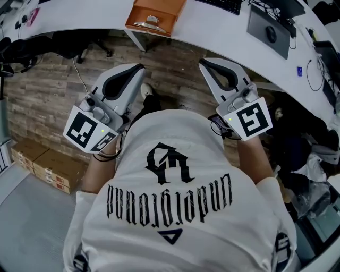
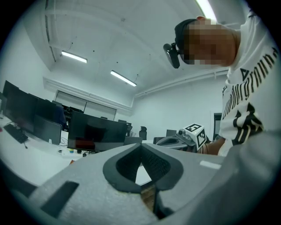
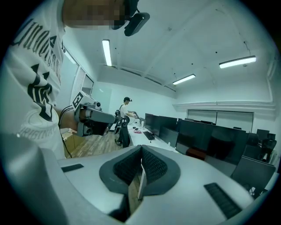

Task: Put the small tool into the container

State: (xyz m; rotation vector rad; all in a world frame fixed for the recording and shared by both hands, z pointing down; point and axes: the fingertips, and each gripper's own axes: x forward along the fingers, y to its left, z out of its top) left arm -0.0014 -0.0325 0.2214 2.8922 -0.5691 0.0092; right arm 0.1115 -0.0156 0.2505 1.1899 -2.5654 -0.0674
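An orange open container (image 1: 159, 10) stands on the white curved desk (image 1: 212, 29) at the top of the head view. A small pale item (image 1: 152, 19) lies inside it; what it is I cannot tell. Both grippers are held close to the person's chest, above the wooden floor and short of the desk. My left gripper (image 1: 139, 68) has its jaws together with nothing between them, which the left gripper view (image 2: 141, 147) confirms. My right gripper (image 1: 204, 62) is likewise shut and empty (image 3: 141, 150).
A keyboard (image 1: 223, 4) and a mouse (image 1: 271, 34) on a grey pad lie on the desk to the right. Cardboard boxes (image 1: 45, 164) lie on the floor at the left. A chair base (image 1: 90, 50) stands under the desk. Another person (image 3: 127, 107) works far off.
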